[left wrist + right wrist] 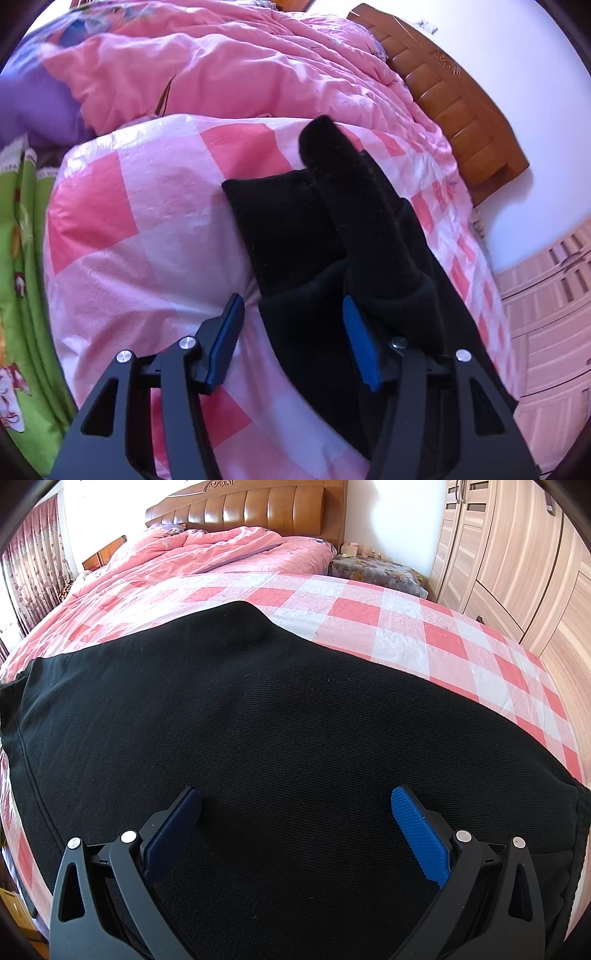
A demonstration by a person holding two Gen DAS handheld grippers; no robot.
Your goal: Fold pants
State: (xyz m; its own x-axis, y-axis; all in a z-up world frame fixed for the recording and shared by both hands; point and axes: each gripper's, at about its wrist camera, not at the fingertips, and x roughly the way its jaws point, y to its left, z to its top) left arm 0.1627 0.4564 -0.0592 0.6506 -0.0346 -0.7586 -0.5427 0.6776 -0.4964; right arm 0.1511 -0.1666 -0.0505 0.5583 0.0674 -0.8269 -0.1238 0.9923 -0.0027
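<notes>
Black knit pants lie on the pink-checked bed cover, one leg draped over the wide-open, empty left gripper; snagging there could undo the fold, while the right gripper hovers equally spread.

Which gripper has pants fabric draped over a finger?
The left gripper: black pants drape over its right finger. The right gripper hovers open above flat fabric.

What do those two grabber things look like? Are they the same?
Yes, they match. The left gripper and the right gripper each have two black arms with triangle-shaped holes and round silver bolts. Their fingertips wear flat blue pads with a bumpy, dotted texture. No cables, writing or sleeves show.
</notes>
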